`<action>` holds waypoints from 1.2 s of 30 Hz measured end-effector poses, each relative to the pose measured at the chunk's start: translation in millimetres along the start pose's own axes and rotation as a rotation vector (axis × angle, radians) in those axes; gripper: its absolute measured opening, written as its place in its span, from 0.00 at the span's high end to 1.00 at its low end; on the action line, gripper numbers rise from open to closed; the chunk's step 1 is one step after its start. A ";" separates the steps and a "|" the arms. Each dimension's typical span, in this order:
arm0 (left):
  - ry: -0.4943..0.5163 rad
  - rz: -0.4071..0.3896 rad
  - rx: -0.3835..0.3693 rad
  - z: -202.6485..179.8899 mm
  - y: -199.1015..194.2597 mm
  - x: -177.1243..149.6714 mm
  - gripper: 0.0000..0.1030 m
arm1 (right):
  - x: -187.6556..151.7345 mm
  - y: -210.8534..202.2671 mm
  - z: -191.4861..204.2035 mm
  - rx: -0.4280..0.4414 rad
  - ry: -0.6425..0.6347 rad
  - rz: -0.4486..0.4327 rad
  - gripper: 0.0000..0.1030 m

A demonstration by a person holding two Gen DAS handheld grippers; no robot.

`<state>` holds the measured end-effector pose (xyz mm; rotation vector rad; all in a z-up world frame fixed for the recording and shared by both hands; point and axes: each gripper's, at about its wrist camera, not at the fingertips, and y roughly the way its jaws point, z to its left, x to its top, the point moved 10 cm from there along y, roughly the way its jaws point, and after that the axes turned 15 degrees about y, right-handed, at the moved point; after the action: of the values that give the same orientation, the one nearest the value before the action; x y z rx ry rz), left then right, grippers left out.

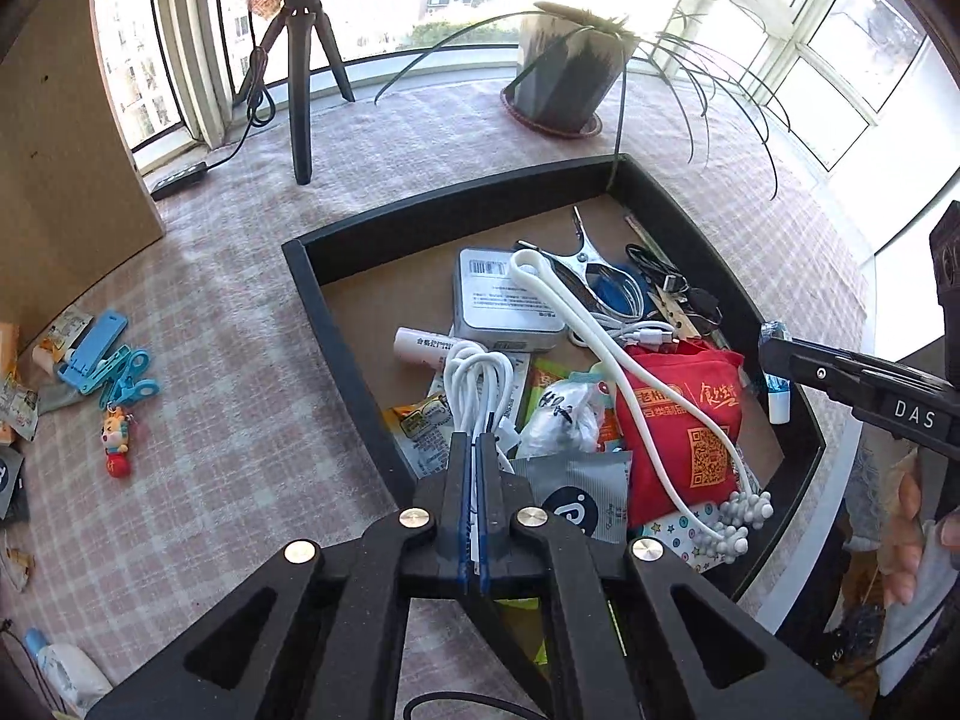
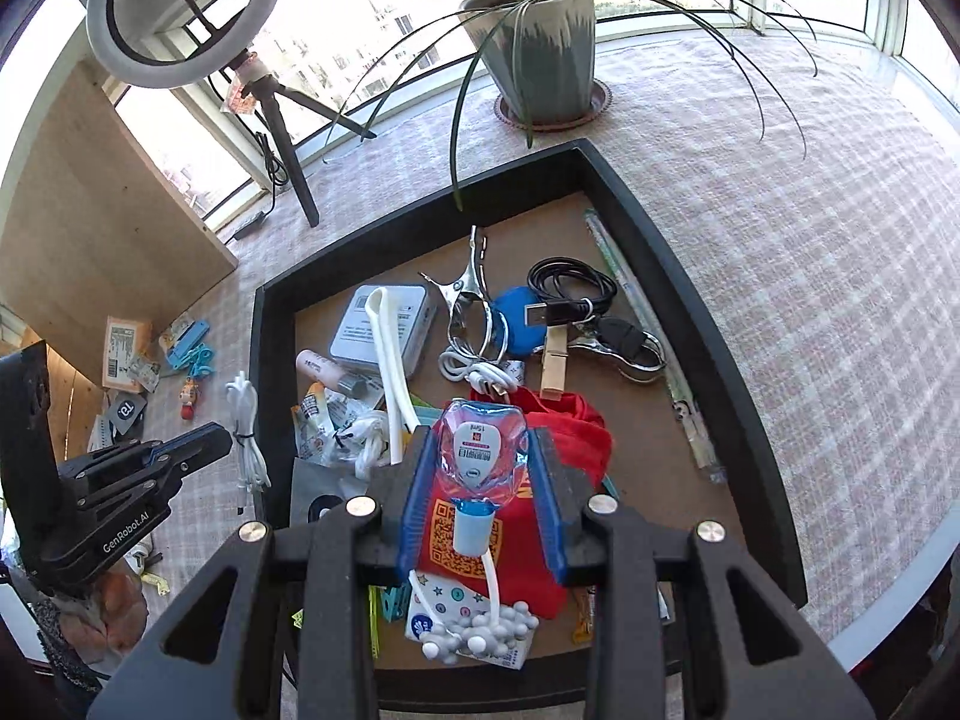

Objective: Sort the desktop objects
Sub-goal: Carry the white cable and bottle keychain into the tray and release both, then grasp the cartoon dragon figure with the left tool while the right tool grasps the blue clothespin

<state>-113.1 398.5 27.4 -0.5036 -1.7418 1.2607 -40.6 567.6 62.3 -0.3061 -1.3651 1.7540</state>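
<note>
My left gripper [image 1: 477,438] is shut on a coiled white cable [image 1: 480,378], which hangs from its tips over the left rim of the black tray [image 1: 336,324]. The right wrist view shows that gripper [image 2: 219,441] with the cable [image 2: 246,420] dangling just outside the tray [image 2: 270,360]. My right gripper [image 2: 480,435] is shut on a small clear bottle [image 2: 480,456] with a blue cap, held above a red bag [image 2: 540,516] in the tray. In the left wrist view the right gripper [image 1: 771,339] and the bottle [image 1: 778,405] sit over the tray's right rim.
The tray holds a grey box [image 1: 504,300], a long white strap [image 1: 600,348], metal clips, black cables and packets. Blue clips [image 1: 114,360] and a small doll [image 1: 117,438] lie on the checked cloth at left. A plant pot [image 1: 564,78], a tripod [image 1: 300,90] and a cardboard box [image 1: 60,180] stand behind.
</note>
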 end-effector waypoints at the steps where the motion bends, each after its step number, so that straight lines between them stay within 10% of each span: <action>1: 0.010 -0.002 0.000 -4.4 1.1 3.2 1.00 | 0.7 -1.4 -5.9 -0.006 0.008 -0.004 0.70; 36: -0.069 -0.008 0.075 29.8 -18.6 -16.1 0.75 | -9.6 9.9 39.4 0.003 -0.098 0.021 0.61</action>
<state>-126.7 363.1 35.0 -0.4131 -1.7448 1.3468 -65.2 534.0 65.2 -0.2360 -1.4329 1.8085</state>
